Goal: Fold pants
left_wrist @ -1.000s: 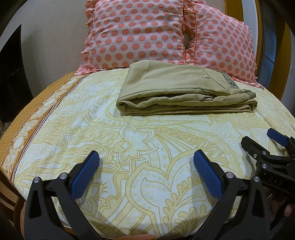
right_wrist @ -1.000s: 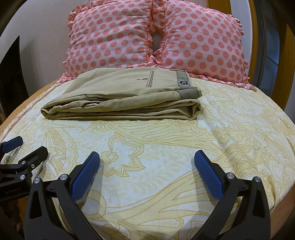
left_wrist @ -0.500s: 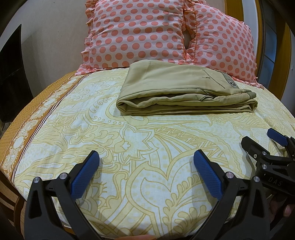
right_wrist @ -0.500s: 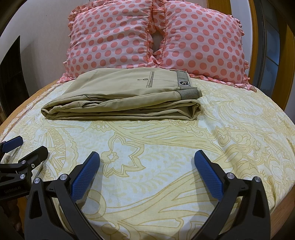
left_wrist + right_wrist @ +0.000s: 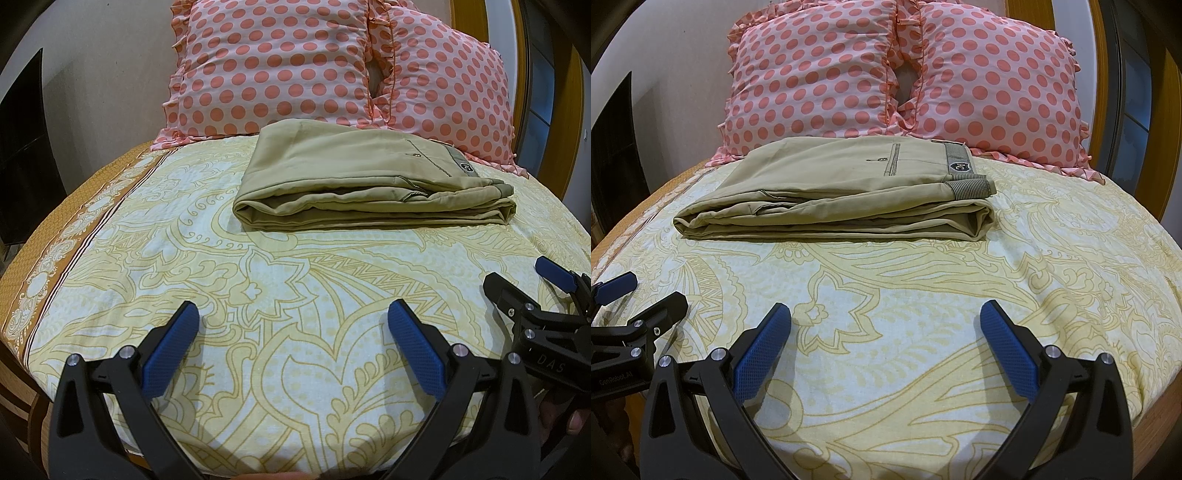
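Note:
Khaki pants (image 5: 354,181) lie folded in a flat stack on the bed, in front of the pillows; they also show in the right wrist view (image 5: 842,192), waistband to the right. My left gripper (image 5: 291,325) is open and empty, low over the sheet near the bed's front edge, well short of the pants. My right gripper (image 5: 884,325) is open and empty too, beside the left one. The right gripper shows at the right edge of the left wrist view (image 5: 524,284), and the left gripper at the left edge of the right wrist view (image 5: 642,291).
The bed has a yellow patterned sheet (image 5: 295,288) with a brown border (image 5: 55,258) on the left. Two pink polka-dot pillows (image 5: 820,74) (image 5: 993,85) lean against the headboard behind the pants. A wooden frame (image 5: 1167,122) stands at the right.

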The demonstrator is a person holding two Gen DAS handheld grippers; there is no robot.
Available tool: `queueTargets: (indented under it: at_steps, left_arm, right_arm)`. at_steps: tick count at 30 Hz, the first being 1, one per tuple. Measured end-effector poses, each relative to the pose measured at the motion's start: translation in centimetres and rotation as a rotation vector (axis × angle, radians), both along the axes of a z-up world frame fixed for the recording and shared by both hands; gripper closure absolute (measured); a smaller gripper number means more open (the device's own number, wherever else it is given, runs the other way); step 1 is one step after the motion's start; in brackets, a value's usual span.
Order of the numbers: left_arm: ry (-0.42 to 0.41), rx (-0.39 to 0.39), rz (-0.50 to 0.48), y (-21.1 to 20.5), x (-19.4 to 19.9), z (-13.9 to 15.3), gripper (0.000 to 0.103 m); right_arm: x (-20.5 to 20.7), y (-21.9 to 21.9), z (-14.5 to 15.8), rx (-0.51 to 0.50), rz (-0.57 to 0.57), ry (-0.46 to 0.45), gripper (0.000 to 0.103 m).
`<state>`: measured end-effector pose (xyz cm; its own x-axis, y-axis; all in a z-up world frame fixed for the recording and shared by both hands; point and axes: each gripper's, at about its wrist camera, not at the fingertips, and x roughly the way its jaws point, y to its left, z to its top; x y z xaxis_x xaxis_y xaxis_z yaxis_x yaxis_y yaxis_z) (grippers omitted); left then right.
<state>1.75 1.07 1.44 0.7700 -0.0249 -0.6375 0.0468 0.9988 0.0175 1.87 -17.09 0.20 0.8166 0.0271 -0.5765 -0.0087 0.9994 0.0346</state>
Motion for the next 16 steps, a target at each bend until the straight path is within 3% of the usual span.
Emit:
queueTargets:
  at_steps: [16]
  left_arm:
    - [-0.001, 0.000, -0.002, 0.04, 0.05, -0.06, 0.002]
  right_arm:
    - [0.05, 0.00, -0.05, 0.000, 0.000, 0.000, 0.001]
